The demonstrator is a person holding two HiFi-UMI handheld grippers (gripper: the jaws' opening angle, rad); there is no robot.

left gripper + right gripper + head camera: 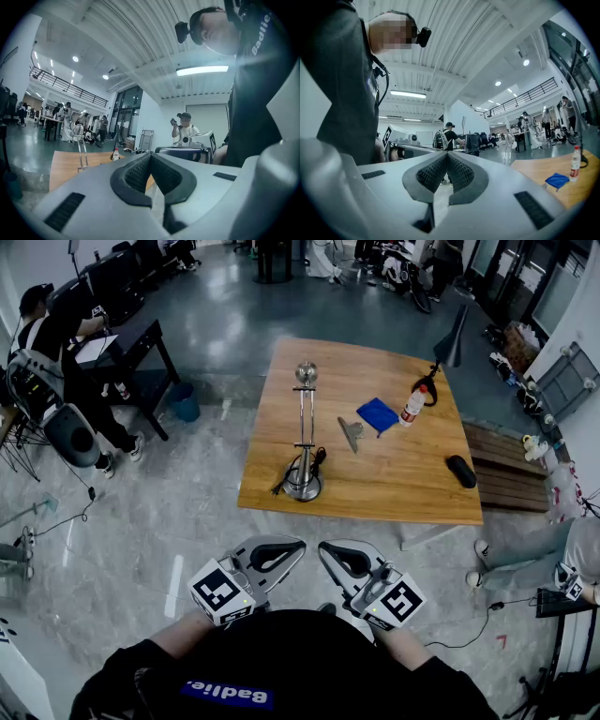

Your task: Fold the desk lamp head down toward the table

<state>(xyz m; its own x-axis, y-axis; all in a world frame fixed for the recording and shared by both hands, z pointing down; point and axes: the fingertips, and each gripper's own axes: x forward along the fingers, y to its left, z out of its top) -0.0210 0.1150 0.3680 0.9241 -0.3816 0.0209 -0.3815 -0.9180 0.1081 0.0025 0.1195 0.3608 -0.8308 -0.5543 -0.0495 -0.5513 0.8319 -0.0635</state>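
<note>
Well short of the worktop [394, 479], left gripper [281, 557] and right gripper [339, 559] hover, jaws pressed together and empty; desk lamp [304, 432] stands upright.

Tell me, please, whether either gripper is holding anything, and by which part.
Nothing is held: left gripper and right gripper are both shut and empty, away from the silver desk lamp on the wooden table.

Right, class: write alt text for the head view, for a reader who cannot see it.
A desk lamp stands upright near the closest edge of a wooden table, with a blue cloth, bottle and black case further right. The left hand-held gripper and right hand-held gripper are shut and empty, short of the table.
</note>
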